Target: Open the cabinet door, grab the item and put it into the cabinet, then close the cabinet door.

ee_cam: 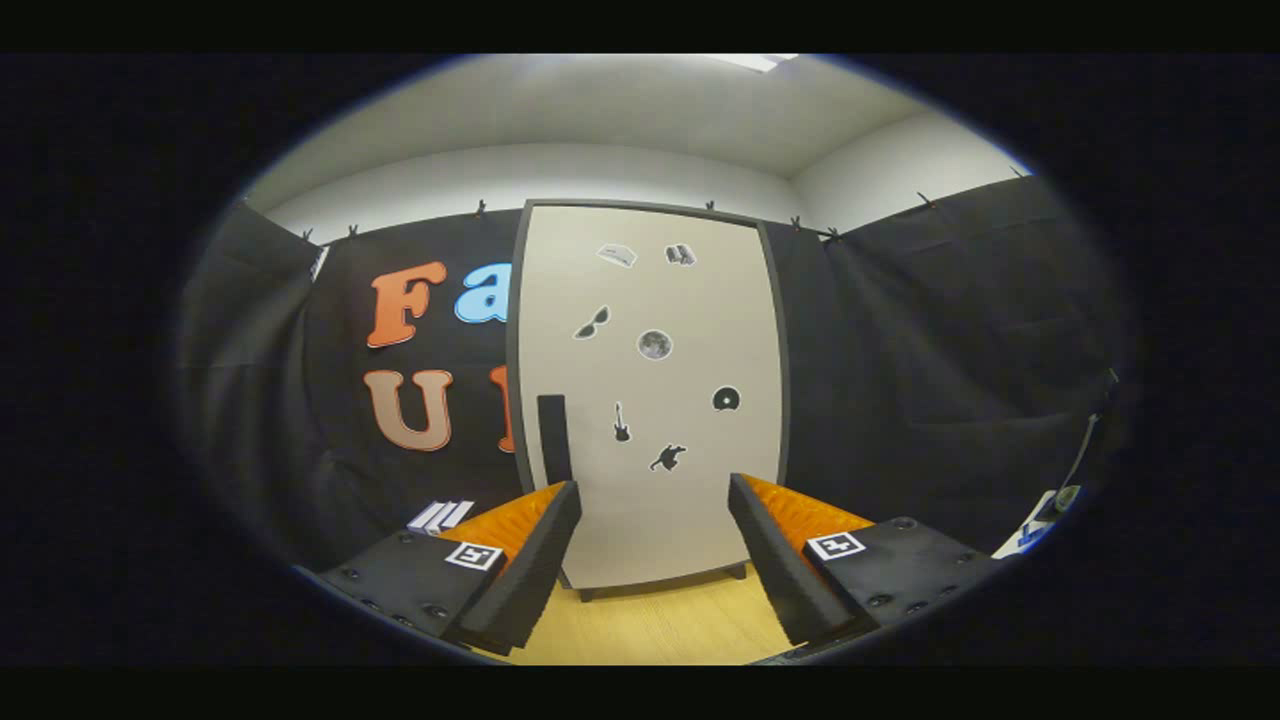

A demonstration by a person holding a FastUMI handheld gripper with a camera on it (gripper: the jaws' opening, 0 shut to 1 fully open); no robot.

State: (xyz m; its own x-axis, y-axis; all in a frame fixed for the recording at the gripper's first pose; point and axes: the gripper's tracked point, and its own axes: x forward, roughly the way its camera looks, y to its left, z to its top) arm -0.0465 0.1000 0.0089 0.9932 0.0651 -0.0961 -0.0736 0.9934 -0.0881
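From the small white item (pixel 440 516) beside the left finger, we pass the dark handle (pixel 553 437) on the closed cabinet door (pixel 650 400), ahead of our hand-held gripper (pixel 655 545), spread open and empty over the wooden worktop (pixel 660 625).

Dim overhead light, fisheye-warped edges

The gripper (pixel 655 520) is level, fingers (pixel 535 560) spread wide, gripping nothing.
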